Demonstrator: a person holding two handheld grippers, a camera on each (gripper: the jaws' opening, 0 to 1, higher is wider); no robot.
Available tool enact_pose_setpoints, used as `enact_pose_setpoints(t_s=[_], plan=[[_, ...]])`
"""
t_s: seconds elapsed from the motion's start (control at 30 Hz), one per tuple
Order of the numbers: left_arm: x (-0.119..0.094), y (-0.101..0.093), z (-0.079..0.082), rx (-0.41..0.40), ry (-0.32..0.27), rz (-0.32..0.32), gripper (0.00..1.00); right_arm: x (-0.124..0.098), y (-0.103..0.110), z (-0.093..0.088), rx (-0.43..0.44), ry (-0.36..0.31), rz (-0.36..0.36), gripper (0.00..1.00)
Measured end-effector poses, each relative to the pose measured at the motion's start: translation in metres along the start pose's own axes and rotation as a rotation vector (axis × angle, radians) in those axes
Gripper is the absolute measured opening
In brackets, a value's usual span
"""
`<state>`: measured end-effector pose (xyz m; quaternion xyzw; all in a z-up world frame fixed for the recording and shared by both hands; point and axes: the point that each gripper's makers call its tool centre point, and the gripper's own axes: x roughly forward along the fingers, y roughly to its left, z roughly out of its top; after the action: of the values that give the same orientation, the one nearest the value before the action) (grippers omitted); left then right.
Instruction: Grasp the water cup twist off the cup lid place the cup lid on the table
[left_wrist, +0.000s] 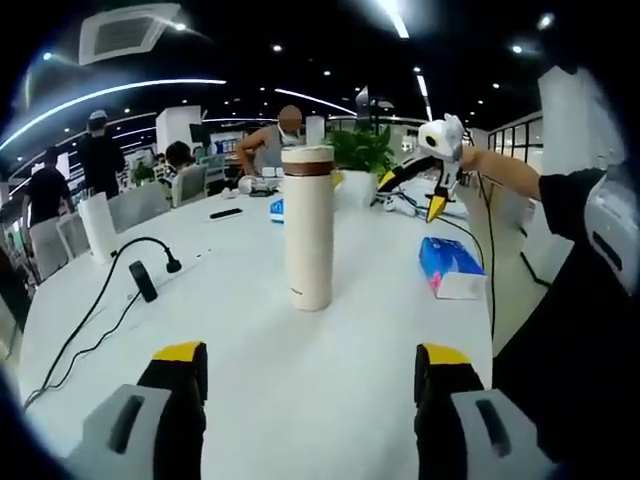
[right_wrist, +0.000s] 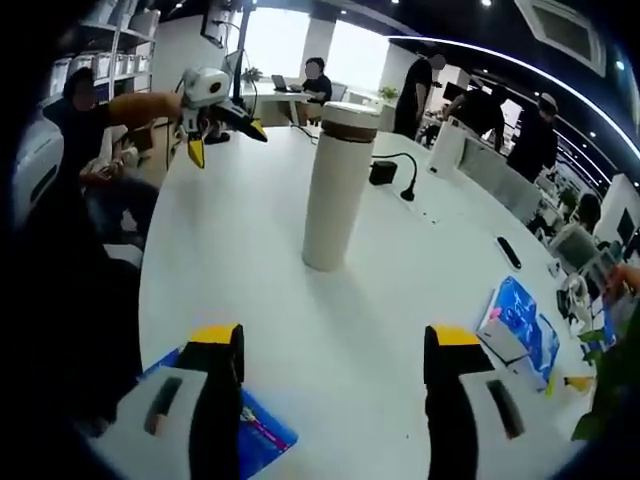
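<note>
Upright near the middle of the white desk (left_wrist: 330, 370): tall cream water cup (left_wrist: 307, 232), cup lid (left_wrist: 307, 155) on top above a brown band. Left tongs (left_wrist: 310, 375) spread wide apart, empty, short of the cup; right tongs (right_wrist: 333, 355) likewise wide apart and empty, cup standing ahead between the tips. Beside the cup, well apart: blue tissue pack (left_wrist: 448, 266), black cable (left_wrist: 100, 300).

I see bright ceiling strips (left_wrist: 120, 90) and spotlights lighting the white surface (left_wrist: 300, 370) evenly, with soft shadows. Windows (right_wrist: 300, 45) blow out in glare. Fisheye bending warps the slightly blurred edges.
</note>
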<state>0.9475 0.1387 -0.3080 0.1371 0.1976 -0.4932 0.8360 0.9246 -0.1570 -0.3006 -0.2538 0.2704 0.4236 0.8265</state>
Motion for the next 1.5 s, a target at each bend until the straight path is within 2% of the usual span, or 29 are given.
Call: enact_pose_setpoints(t_s=[0.57, 1.0, 1.23, 1.4, 1.5], plan=[[0.014, -0.002, -0.004, -0.006, 0.003, -0.013, 0.84, 0.002, 0.003, -0.003, -0.006, -0.006, 0.010, 0.75], [0.030, -0.003, -0.010, -0.016, -0.002, -0.025, 0.84, 0.006, 0.007, 0.003, -0.023, -0.008, 0.022, 0.74], [0.037, -0.006, -0.011, -0.034, -0.026, -0.031, 0.85, 0.008, 0.011, 0.005, -0.026, -0.008, 0.030, 0.74], [0.037, -0.003, -0.008, -0.028, -0.079, -0.006, 0.87, 0.006, 0.012, 0.005, -0.031, -0.010, 0.025, 0.74], [0.038, 0.000, -0.010, -0.040, -0.085, 0.003, 0.87, 0.006, 0.012, 0.002, -0.029, -0.005, 0.023, 0.74]])
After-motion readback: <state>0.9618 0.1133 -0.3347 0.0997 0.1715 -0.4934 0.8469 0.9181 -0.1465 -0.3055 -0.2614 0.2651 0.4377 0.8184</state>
